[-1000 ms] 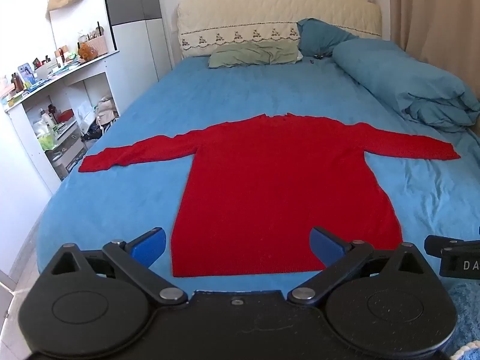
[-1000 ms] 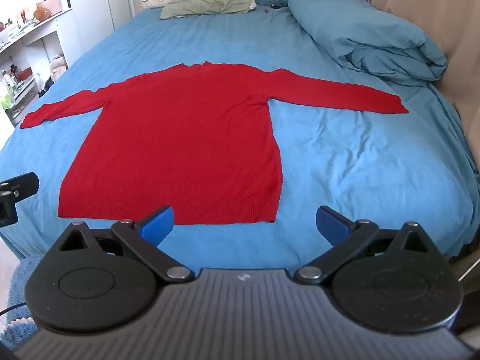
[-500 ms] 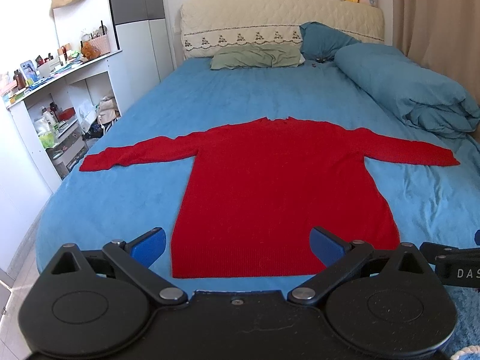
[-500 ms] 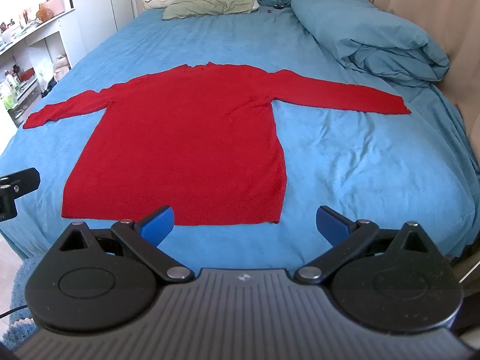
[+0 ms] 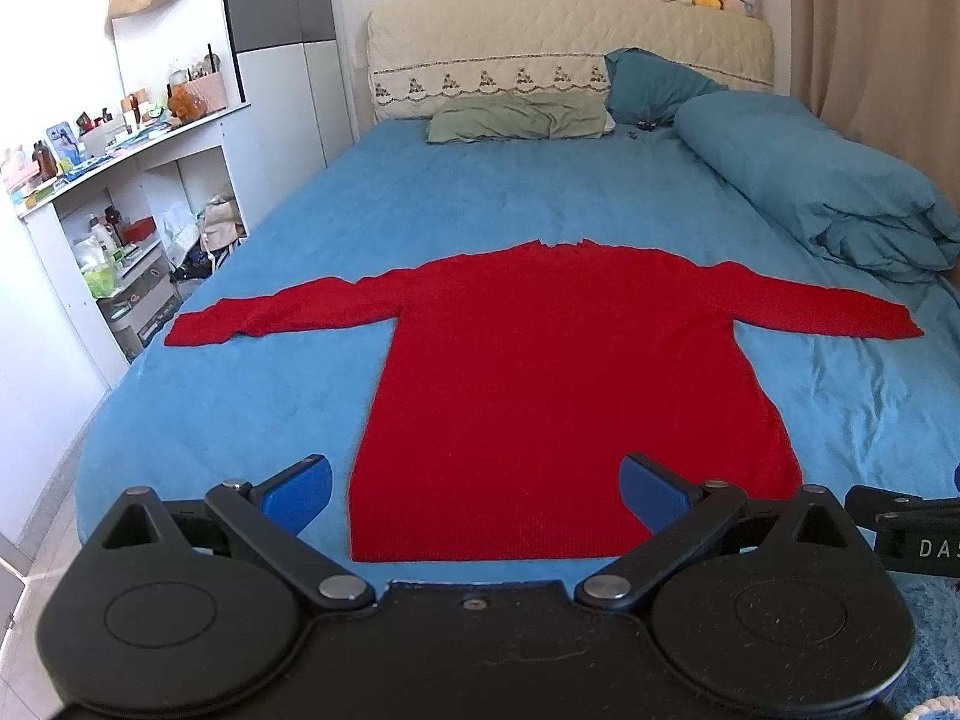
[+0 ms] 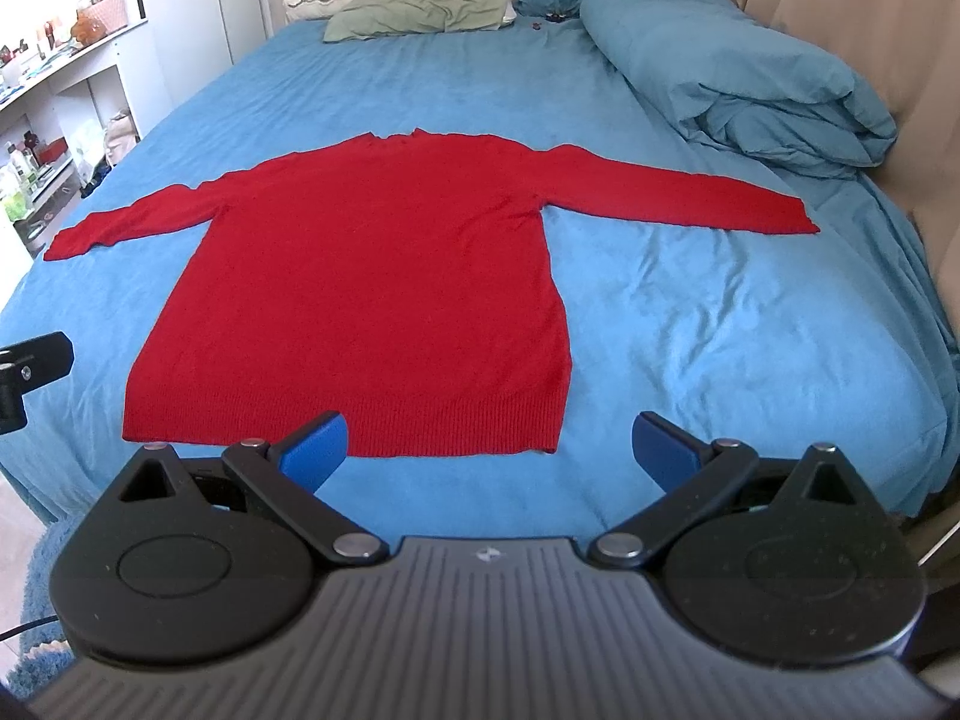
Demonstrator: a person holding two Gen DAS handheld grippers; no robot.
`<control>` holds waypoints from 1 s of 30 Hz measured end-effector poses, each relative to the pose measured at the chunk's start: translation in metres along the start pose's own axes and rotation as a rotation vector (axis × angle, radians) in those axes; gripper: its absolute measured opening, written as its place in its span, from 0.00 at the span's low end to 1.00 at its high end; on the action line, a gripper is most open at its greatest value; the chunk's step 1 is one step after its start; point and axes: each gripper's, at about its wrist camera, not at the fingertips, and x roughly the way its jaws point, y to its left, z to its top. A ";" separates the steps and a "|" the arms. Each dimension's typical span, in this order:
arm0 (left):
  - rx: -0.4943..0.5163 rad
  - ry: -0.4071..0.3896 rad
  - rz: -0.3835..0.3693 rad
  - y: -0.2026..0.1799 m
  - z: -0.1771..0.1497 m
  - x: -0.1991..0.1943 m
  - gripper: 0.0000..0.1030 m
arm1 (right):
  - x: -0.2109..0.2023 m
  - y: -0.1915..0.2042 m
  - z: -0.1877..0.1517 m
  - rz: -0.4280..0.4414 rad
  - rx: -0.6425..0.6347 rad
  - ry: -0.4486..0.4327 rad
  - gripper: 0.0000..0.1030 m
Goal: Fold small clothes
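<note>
A red long-sleeved knit sweater (image 5: 558, 372) lies flat on the blue bed (image 5: 240, 408), both sleeves spread out sideways, hem toward me. It also shows in the right wrist view (image 6: 372, 276). My left gripper (image 5: 477, 492) is open and empty, held above the hem near the bed's front edge. My right gripper (image 6: 489, 447) is open and empty, over the hem's right corner. Neither touches the sweater.
A rolled blue duvet (image 5: 822, 192) lies along the bed's right side. Green pillow (image 5: 516, 117) and blue pillow (image 5: 654, 84) lie at the headboard. Cluttered white shelves (image 5: 120, 228) stand left of the bed. A beige curtain (image 6: 840, 12) hangs at the right.
Both grippers have tilted slightly, so the bed sits a little lower in each view. The sweater has not moved. Both stay open.
</note>
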 end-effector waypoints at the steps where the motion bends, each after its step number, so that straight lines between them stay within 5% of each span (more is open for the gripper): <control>1: 0.003 -0.002 0.004 -0.001 0.001 0.000 1.00 | -0.001 0.000 -0.001 0.002 -0.001 -0.001 1.00; 30: 0.022 -0.015 0.009 -0.004 0.005 -0.005 1.00 | -0.005 -0.002 0.002 0.004 0.004 -0.005 1.00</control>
